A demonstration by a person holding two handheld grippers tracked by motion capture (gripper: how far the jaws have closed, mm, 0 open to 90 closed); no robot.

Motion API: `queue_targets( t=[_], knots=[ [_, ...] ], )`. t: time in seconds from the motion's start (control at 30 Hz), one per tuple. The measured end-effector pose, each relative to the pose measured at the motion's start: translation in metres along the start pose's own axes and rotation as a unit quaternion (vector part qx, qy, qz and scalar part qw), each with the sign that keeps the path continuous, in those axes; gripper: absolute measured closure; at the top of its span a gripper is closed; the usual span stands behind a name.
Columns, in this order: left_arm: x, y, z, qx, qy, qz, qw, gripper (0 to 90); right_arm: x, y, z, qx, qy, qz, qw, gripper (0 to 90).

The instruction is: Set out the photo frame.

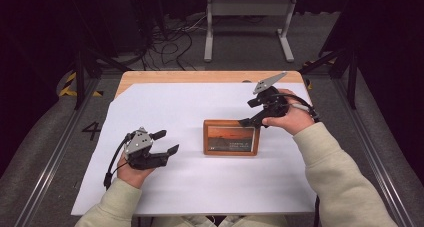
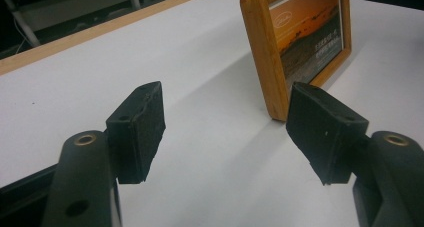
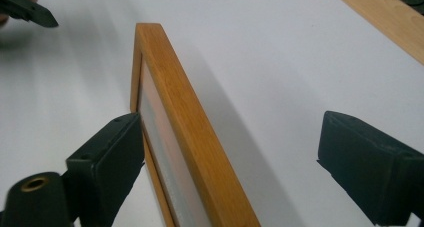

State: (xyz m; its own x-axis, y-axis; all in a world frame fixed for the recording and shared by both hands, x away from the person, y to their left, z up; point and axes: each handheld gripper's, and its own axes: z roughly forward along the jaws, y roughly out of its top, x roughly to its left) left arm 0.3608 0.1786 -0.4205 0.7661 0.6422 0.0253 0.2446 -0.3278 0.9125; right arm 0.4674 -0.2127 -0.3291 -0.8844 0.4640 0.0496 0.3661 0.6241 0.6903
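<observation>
On white sheet (image 1: 165,187) | photo frame (image 1: 231,137) upright | long axis left-right | faces person

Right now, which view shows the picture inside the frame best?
The high view: the frame stands facing the camera, so the whole sunset picture shows, though small. The left gripper view shows it closer but slanted and cut off at the top. The right gripper view looks along the frame's top edge, so the picture is a thin sliver.

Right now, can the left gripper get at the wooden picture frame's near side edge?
Probably yes: the left gripper is open, with bare white paper between it and the wooden picture frame.
</observation>
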Motion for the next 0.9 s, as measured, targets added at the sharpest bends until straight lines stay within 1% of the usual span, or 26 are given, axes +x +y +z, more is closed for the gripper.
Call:
queue_targets(
  t=[0.07, 0.13, 0.23, 0.27, 0.3, 0.33, 0.4, 0.5, 0.57, 0.63, 0.67, 0.7, 0.77, 0.87, 0.9],
  knots=[
    [0.000, 0.000, 0.001, 0.002, 0.000, -0.001, 1.0000, 30.6, 0.002, -0.004, -0.010, -0.011, 0.002, 0.011, 0.9999, 10.3],
    [0.001, 0.000, 0.002, 0.002, -0.004, -0.003, 1.0000, 29.4, 0.003, -0.008, -0.018, -0.017, -0.006, 0.017, 0.9997, 8.0],
    [0.002, 0.000, 0.003, 0.002, -0.005, -0.005, 1.0000, 25.9, 0.003, -0.017, -0.031, -0.025, -0.015, 0.021, 0.9993, 5.4],
    [0.003, 0.000, 0.003, 0.001, -0.008, -0.009, 0.9999, 25.9, 0.003, -0.017, -0.031, -0.025, -0.015, 0.021, 0.9993, 5.4],
    [0.003, 0.000, 0.004, 0.002, -0.010, -0.011, 0.9999, 21.9, 0.001, -0.025, -0.040, -0.032, -0.020, 0.024, 0.9990, 4.7],
    [0.004, 0.000, 0.004, 0.001, -0.011, -0.012, 0.9999, 21.9, 0.001, -0.025, -0.040, -0.032, -0.020, 0.024, 0.9990, 4.7],
    [0.004, 0.000, 0.004, -0.001, -0.015, -0.016, 0.9998, 19.0, 0.001, -0.033, -0.045, -0.038, -0.025, 0.032, 0.9984, 4.0],
    [0.005, 0.000, 0.004, -0.003, -0.017, -0.023, 0.9996, 15.7, 0.002, -0.043, -0.051, -0.044, -0.028, 0.034, 0.9981, 4.0],
    [0.007, 0.000, 0.004, -0.005, -0.022, -0.028, 0.9994, 12.8, 0.004, -0.048, -0.055, -0.053, -0.031, 0.038, 0.9974, 4.0],
    [0.007, 0.000, 0.003, -0.006, -0.020, -0.029, 0.9994, 11.3, 0.005, -0.055, -0.059, -0.063, -0.036, 0.040, 0.9966, 3.9],
    [0.007, 0.000, 0.003, -0.007, -0.021, -0.033, 0.9992, 10.7, 0.006, -0.058, -0.061, -0.067, -0.038, 0.042, 0.9961, 3.9],
    [0.007, 0.000, 0.003, -0.007, -0.021, -0.033, 0.9992, 10.3, 0.006, -0.058, -0.061, -0.067, -0.038, 0.042, 0.9961, 3.9],
    [0.007, 0.000, 0.003, -0.007, -0.020, -0.028, 0.9994, 10.3, 0.007, -0.065, -0.063, -0.077, -0.048, 0.046, 0.9948, 4.0],
    [0.007, 0.000, 0.003, -0.006, -0.019, -0.027, 0.9994, 10.2, 0.009, -0.074, -0.066, -0.086, -0.057, 0.050, 0.9934, 4.0],
    [0.006, 0.000, 0.003, -0.009, -0.018, -0.028, 0.9994, 10.2, 0.010, -0.077, -0.067, -0.088, -0.059, 0.054, 0.9929, 4.0]
  ],
)
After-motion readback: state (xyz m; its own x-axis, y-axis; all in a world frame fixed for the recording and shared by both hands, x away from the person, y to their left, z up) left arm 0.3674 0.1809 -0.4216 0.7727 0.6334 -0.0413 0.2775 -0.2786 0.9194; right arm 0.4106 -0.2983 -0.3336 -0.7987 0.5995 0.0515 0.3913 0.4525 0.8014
